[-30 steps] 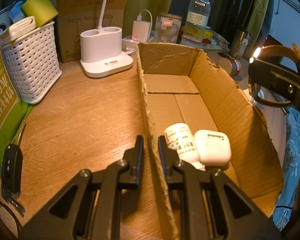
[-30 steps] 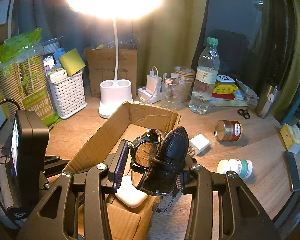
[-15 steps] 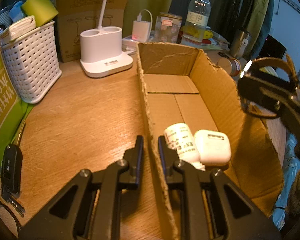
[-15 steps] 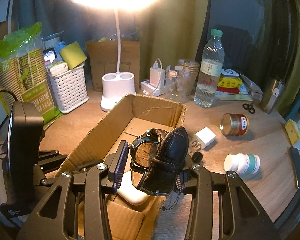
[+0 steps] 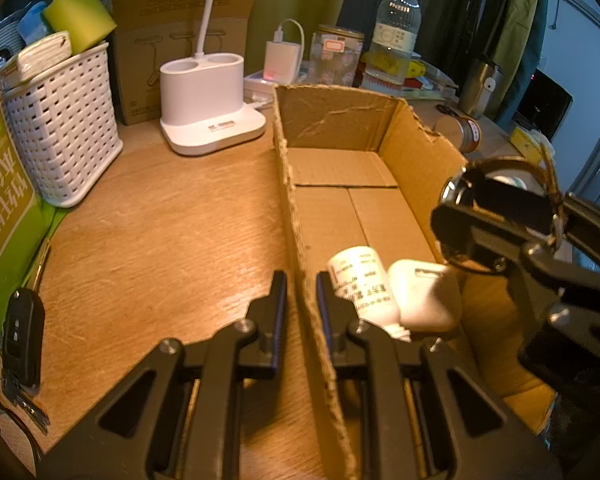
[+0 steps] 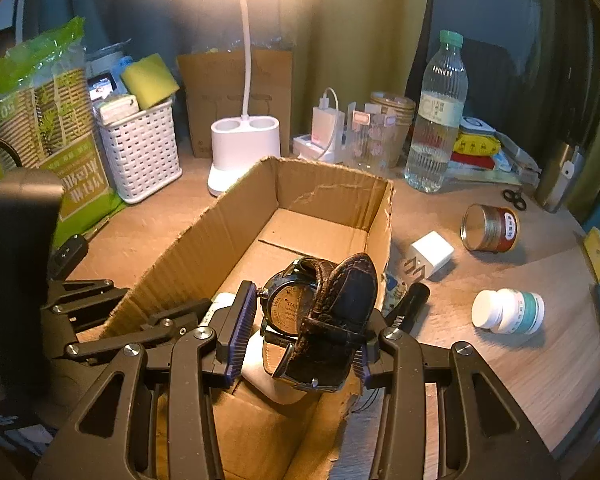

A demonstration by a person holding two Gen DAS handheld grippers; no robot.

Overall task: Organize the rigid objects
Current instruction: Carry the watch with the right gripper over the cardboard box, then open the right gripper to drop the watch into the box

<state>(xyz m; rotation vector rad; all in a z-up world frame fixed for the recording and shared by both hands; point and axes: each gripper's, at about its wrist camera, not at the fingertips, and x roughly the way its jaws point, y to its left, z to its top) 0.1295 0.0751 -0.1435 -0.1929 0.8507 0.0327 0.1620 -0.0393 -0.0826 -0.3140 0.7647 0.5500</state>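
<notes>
Right gripper (image 6: pixel 306 334) clamps watch (image 6: pixel 324 316) over box (image 6: pixel 204 232)

Lit desk lamp (image 6: pixel 244 128) on wooden desk (image 5: pixel 160 220), curtains (image 6: pixel 340 40) behind.

Home desk, cluttered. Beyond the claw: lit desk lamp (image 6: pixel 244 136) with pen-holder base, charger (image 6: pixel 327 124), water bottle (image 6: pixel 436 112). Left of it a white basket (image 6: pixel 140 156) of sponges; curtain (image 6: pixel 332 20) behind.

Rough corrugated cardboard box (image 5: pixel 416 168), grained wooden desk (image 5: pixel 172 232), cracked leather watch (image 6: pixel 332 316)
</notes>
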